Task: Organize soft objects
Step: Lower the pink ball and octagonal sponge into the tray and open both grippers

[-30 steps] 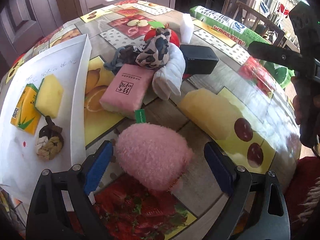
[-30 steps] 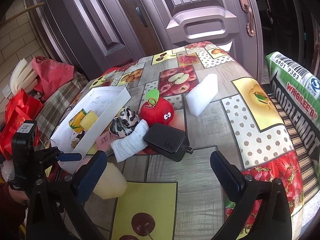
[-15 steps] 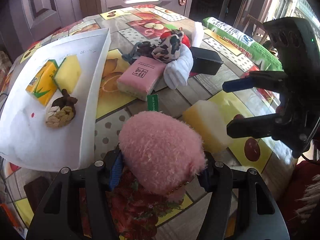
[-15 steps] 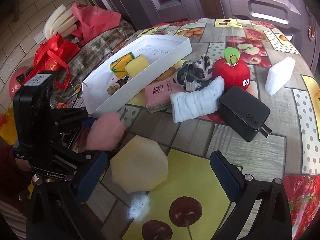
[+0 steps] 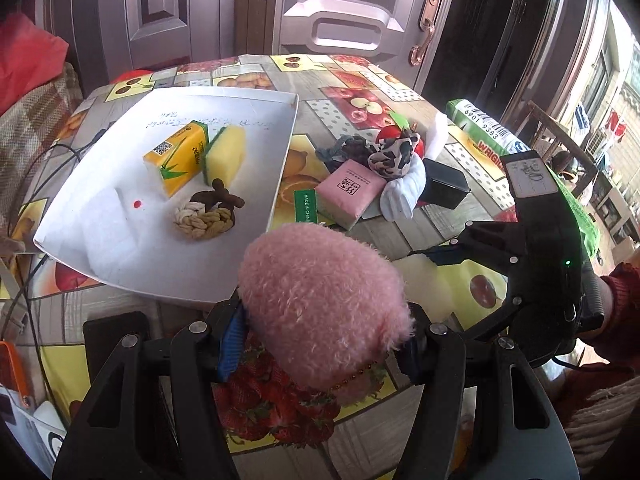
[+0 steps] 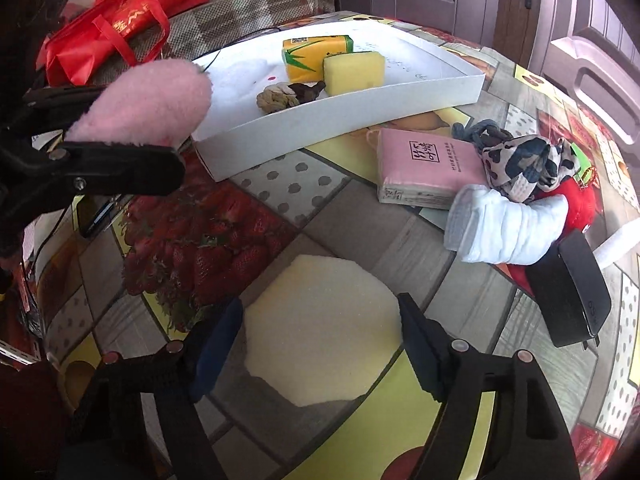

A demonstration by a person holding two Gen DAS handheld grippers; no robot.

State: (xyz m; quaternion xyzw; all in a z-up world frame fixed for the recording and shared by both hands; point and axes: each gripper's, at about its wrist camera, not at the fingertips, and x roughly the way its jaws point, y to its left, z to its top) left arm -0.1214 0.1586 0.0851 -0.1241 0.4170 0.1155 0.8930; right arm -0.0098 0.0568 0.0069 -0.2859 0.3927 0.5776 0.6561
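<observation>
My left gripper [image 5: 320,336] fingers are pinching the pink plush [image 5: 320,308], holding it off the table [image 6: 304,204] just beside the near edge of the white tray [image 5: 140,248]. My right gripper [image 6: 320,340] fingers are closing w/ the pale foam pad [image 6: 320,328] between them; it's lying flat on the table, and pad contact is prob. not made yet, hard to tell. Tray is already holding a yellow tissue pack [image 5: 180,156], yellow sponge [image 5: 228,152] & braided knot [image 5: 208,216]. Pink tissue pack [image 6: 428,168], rolled white cloth [image 6: 504,228] & black charger [image 6: 576,292] are sitting further out.
</observation>
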